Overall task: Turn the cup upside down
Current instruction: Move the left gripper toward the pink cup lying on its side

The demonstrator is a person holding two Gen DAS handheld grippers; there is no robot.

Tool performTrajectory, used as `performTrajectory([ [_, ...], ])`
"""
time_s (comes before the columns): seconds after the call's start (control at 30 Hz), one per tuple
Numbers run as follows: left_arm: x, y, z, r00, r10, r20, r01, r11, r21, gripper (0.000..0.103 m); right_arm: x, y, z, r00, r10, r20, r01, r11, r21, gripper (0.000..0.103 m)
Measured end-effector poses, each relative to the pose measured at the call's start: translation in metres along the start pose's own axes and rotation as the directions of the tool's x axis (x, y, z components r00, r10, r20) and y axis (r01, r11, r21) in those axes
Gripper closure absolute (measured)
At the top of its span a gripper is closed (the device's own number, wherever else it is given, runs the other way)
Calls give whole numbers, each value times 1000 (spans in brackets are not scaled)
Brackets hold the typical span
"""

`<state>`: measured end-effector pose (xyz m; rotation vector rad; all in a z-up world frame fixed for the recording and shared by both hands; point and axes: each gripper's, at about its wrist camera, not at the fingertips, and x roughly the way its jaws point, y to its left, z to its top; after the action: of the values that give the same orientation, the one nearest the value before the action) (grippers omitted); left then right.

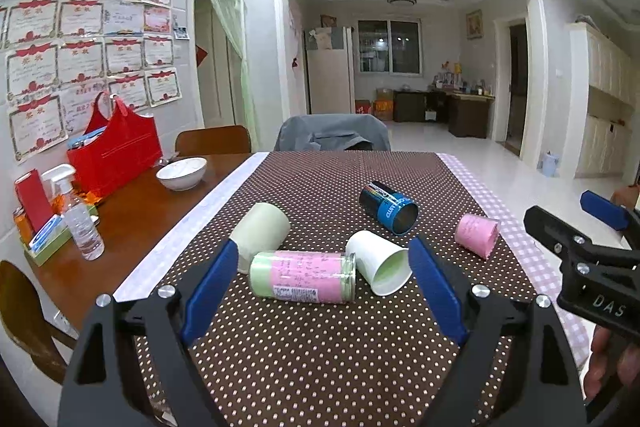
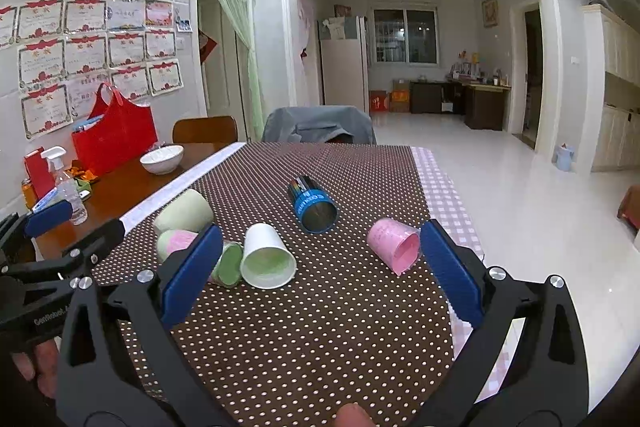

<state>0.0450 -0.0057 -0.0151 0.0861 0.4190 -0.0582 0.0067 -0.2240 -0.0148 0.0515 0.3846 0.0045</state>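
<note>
Several cups lie on their sides on a brown dotted cloth (image 1: 320, 347). A white cup with a green inside (image 1: 378, 263) (image 2: 266, 257) lies in the middle, mouth towards me. A pink-and-green cylinder (image 1: 304, 277) (image 2: 180, 241) lies left of it, with a pale green cup (image 1: 260, 231) (image 2: 184, 211) behind. A dark blue cup (image 1: 388, 207) (image 2: 314, 205) lies farther back. A pink cup (image 1: 478, 233) (image 2: 394, 245) lies at the right. My left gripper (image 1: 324, 291) is open and empty just before the cylinder and white cup. My right gripper (image 2: 320, 271) is open and empty, between the white and pink cups.
A red bag (image 1: 116, 151), a white bowl (image 1: 182, 173), a spray bottle (image 1: 80, 223) and small boxes stand on the wooden table (image 1: 132, 227) at the left. A chair with a grey jacket (image 1: 332, 133) stands at the far edge. The cloth's right edge (image 1: 520, 227) drops to the floor.
</note>
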Motion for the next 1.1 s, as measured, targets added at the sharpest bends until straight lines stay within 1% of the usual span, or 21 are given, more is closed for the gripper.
performTrajectory([
  [0.17,29,-12,8,999,-23,-23,24,998,52,18,23,-13,-1,999,-2,-45,2,1000,10,6],
  [0.37,72,-34,18,995,-57,-76,67,990,126,18,58,-38,-2,992,-4,-129,9,999,35,6],
  [0.57,112,-62,29,985,-97,-143,127,966,223,18,87,-72,-5,976,-23,-216,40,996,75,6],
  [0.7,140,-86,34,973,-127,-194,180,941,287,18,104,-94,-7,962,-32,-270,64,992,109,6],
  [0.77,154,-97,37,964,-141,-227,210,925,317,18,111,-105,-9,955,-28,-295,67,990,125,6],
  [0.87,170,-112,39,948,-167,-270,261,893,367,18,120,-121,-12,944,-24,-330,76,987,145,6],
  [0.97,187,-130,43,927,-198,-319,326,845,424,18,130,-136,-14,932,-20,-361,87,982,170,6],
  [1.03,198,-144,44,911,-214,-353,370,804,466,18,135,-144,-16,925,-17,-380,94,978,186,6],
  [1.1,208,-158,43,892,-226,-391,413,757,507,18,139,-152,-19,919,-9,-394,98,974,205,6],
])
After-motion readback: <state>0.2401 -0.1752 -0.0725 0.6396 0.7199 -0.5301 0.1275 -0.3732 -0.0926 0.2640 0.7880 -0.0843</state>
